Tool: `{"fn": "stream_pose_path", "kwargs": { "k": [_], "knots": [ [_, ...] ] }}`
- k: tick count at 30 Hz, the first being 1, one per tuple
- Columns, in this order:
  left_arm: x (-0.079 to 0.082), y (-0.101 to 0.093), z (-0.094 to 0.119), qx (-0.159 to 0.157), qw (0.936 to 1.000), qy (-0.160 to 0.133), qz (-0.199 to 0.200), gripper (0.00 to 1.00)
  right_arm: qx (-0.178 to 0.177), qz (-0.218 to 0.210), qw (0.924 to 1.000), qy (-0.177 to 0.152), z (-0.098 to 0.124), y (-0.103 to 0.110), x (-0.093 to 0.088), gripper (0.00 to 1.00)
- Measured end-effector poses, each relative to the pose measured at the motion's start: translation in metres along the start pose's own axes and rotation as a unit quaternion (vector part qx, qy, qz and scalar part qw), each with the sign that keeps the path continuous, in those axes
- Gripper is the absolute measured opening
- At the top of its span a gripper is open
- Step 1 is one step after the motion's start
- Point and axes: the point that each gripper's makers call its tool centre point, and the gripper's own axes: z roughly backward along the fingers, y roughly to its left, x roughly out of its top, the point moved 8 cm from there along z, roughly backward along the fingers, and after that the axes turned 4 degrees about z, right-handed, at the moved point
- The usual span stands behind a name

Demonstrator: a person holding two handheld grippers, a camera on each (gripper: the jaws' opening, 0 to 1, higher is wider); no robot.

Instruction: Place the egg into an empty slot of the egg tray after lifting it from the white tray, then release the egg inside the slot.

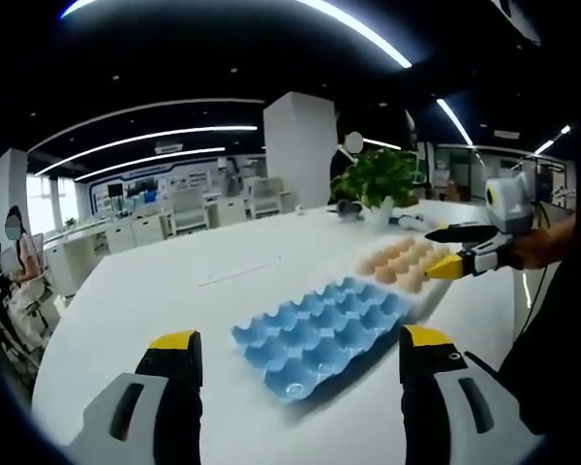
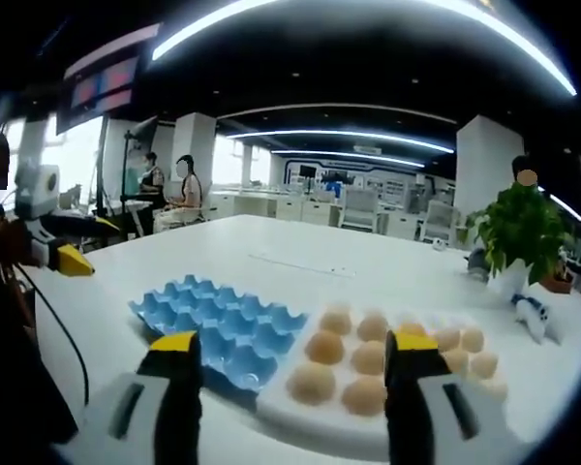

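A blue egg tray lies on the white table, its slots bare. Beside it a white tray carries several tan eggs. My left gripper stands open just short of the blue tray's near edge, nothing between its yellow-tipped fingers. My right gripper is open too, hovering over the near rim of the white tray where it meets the blue tray. That right gripper also shows in the left gripper view, at the eggs' right side. The left gripper shows in the right gripper view, far left.
A potted green plant stands at the table's far end with small objects beside it. Desks, chairs and seated people fill the office behind. A cable hangs at the left of the right gripper view.
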Motion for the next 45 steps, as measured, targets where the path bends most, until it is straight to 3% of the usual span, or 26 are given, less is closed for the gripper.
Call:
{"fn": "stream_pose_path", "kwargs": {
  "k": [1, 2, 4, 5, 6, 7, 10, 12, 16, 19, 21, 22, 26, 29, 33, 35, 40, 45],
  "knots": [
    [0.001, 0.000, 0.000, 0.000, 1.0000, 0.002, 0.000, 0.80, -0.001, -0.006, 1.0000, 0.001, -0.001, 0.000, -0.001, 0.72],
    [-0.002, 0.000, 0.001, 0.002, 0.9991, 0.043, 0.003, 0.75, 0.001, -0.018, 0.9998, 0.010, -0.002, 0.000, -0.004, 0.71],
    [-0.001, 0.003, -0.001, 0.025, 0.9959, 0.087, 0.000, 0.68, -0.012, -0.021, 0.9995, 0.019, -0.006, -0.002, -0.006, 0.72],
    [0.000, 0.003, -0.001, 0.032, 0.9939, 0.105, 0.011, 0.71, -0.014, -0.020, 0.9993, 0.027, -0.007, -0.002, -0.007, 0.71],
    [0.009, 0.001, -0.004, 0.023, 0.9972, 0.062, 0.036, 0.76, -0.018, -0.019, 0.9987, 0.043, -0.009, -0.002, -0.010, 0.71],
    [0.015, 0.001, -0.004, 0.022, 0.9978, 0.039, 0.049, 0.80, -0.017, -0.018, 0.9985, 0.050, -0.011, -0.002, -0.011, 0.69],
    [0.022, 0.005, -0.002, 0.025, 0.9945, 0.067, 0.077, 0.74, -0.006, -0.026, 0.9966, 0.078, -0.018, 0.000, -0.017, 0.58],
    [0.026, 0.007, -0.003, 0.044, 0.9944, 0.072, 0.064, 0.74, -0.020, -0.036, 0.9961, 0.078, -0.022, -0.001, -0.019, 0.57],
    [0.026, 0.002, -0.002, 0.038, 0.9947, 0.088, 0.037, 0.76, -0.020, -0.034, 0.9959, 0.082, -0.029, 0.000, -0.019, 0.53],
    [0.023, 0.000, -0.002, 0.041, 0.9976, 0.054, 0.010, 0.84, -0.031, -0.038, 0.9950, 0.087, -0.037, -0.003, -0.023, 0.47],
    [0.026, -0.005, -0.002, 0.017, 0.9998, -0.007, -0.001, 0.97, -0.026, -0.051, 0.9937, 0.096, -0.041, -0.004, -0.028, 0.44],
    [0.024, -0.005, -0.001, 0.012, 0.9997, -0.021, 0.001, 1.00, -0.025, -0.055, 0.9928, 0.103, -0.042, -0.004, -0.030, 0.41],
    [0.004, -0.003, 0.000, 0.010, 0.9978, 0.065, -0.005, 0.95, -0.030, -0.046, 0.9917, 0.116, -0.043, -0.007, -0.037, 0.31],
    [0.003, -0.001, 0.000, 0.008, 0.9987, 0.049, -0.009, 0.93, -0.028, -0.043, 0.9896, 0.135, -0.044, -0.009, -0.042, 0.27],
    [0.000, 0.001, 0.000, 0.009, 0.9982, 0.060, -0.005, 0.89, -0.009, -0.001, 0.9916, 0.129, -0.045, -0.009, -0.043, 0.27],
    [0.000, 0.001, 0.000, 0.007, 0.9983, 0.058, -0.002, 0.88, -0.002, 0.002, 0.9928, 0.120, -0.044, -0.010, -0.044, 0.27],
    [0.000, -0.001, -0.002, 0.000, 0.9983, 0.058, 0.003, 0.88, 0.004, 0.003, 0.9907, 0.136, -0.045, -0.011, -0.041, 0.27],
    [0.000, 0.000, -0.004, -0.004, 0.9985, 0.055, 0.005, 0.87, 0.021, 0.030, 0.9894, 0.141, -0.046, -0.012, -0.040, 0.27]
  ]
}}
